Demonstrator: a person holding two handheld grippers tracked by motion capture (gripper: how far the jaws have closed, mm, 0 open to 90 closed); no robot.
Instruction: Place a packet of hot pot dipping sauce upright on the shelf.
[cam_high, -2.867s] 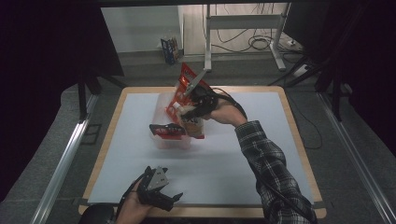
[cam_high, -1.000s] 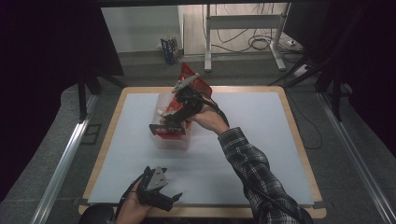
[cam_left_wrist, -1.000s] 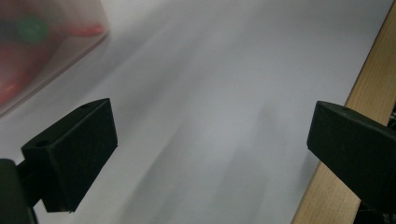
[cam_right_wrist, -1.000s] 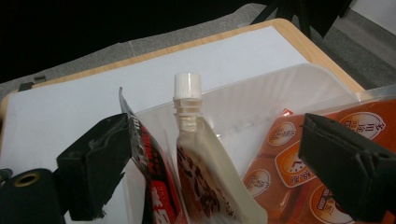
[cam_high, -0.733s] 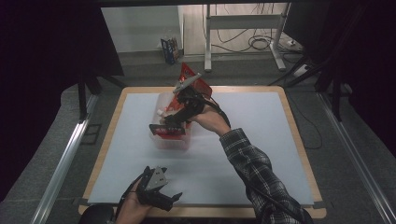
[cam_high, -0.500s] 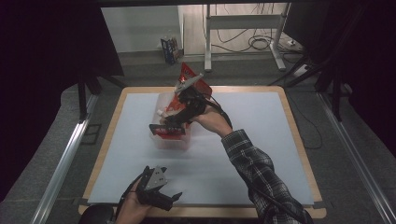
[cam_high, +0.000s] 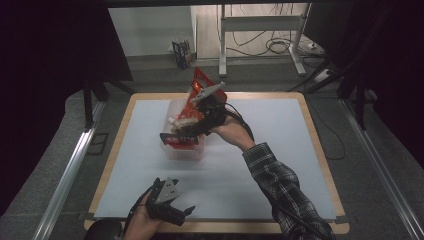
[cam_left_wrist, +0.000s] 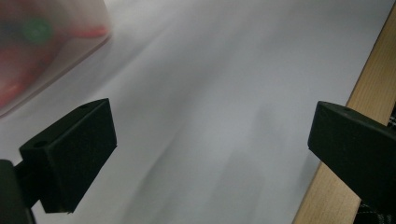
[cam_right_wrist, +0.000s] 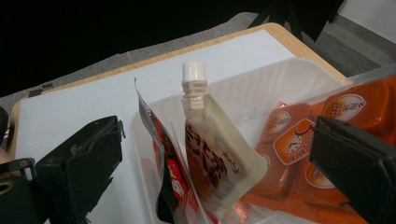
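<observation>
A clear plastic tub (cam_high: 186, 147) sits left of the table's (cam_high: 280, 130) middle, holding a cream spouted pouch (cam_right_wrist: 212, 154) with a white cap, a red-edged packet (cam_right_wrist: 168, 172) and an orange packet (cam_right_wrist: 299, 144). The right gripper (cam_high: 192, 131) hovers over the tub; its jaws have just been opening and stand spread, pinching nothing, though the pouch seems to sit between them. The left gripper (cam_high: 170, 210) rests at the near edge, jaws spread and empty.

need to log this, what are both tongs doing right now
left tongs: open, holding nothing, over the white mat.
right tongs: open, jaws just been opening, either side of the spouted pouch in the clear bin, not gripping it.
</observation>
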